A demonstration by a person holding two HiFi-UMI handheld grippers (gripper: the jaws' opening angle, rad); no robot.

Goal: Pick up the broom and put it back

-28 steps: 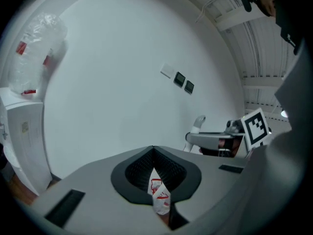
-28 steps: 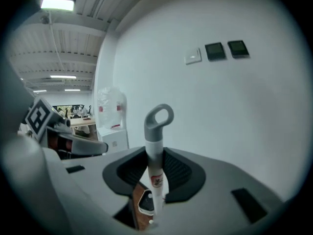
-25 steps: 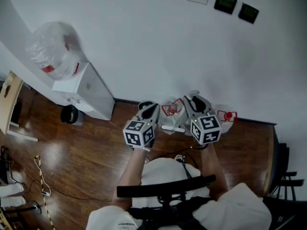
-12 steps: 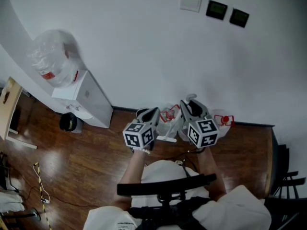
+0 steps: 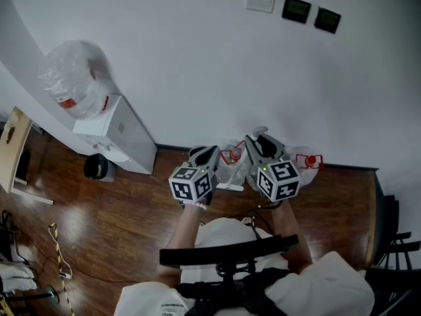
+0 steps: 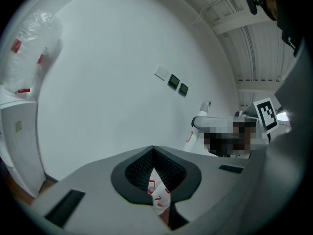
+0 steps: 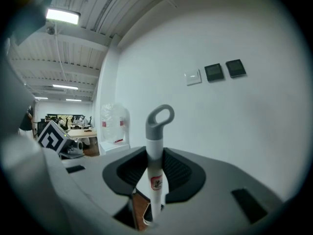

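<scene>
Holding broom (image 7: 155, 131) upright, right gripper (image 7: 154, 173) jaws clamped on it; left gripper (image 6: 153, 173) jaws together, empty. Next, likely: lean against wall (image 5: 197, 78), release.

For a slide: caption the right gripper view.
Right gripper shut on the broom handle, grey loop on top, facing a white wall.

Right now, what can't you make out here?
Broom's head: the white handle with grey loop drops behind the right gripper in its view; in the head view, too small among the crumpled clear bags.
Print on the red label: too small, right gripper view.
Two dark wall panels: too small anywhere.
</scene>
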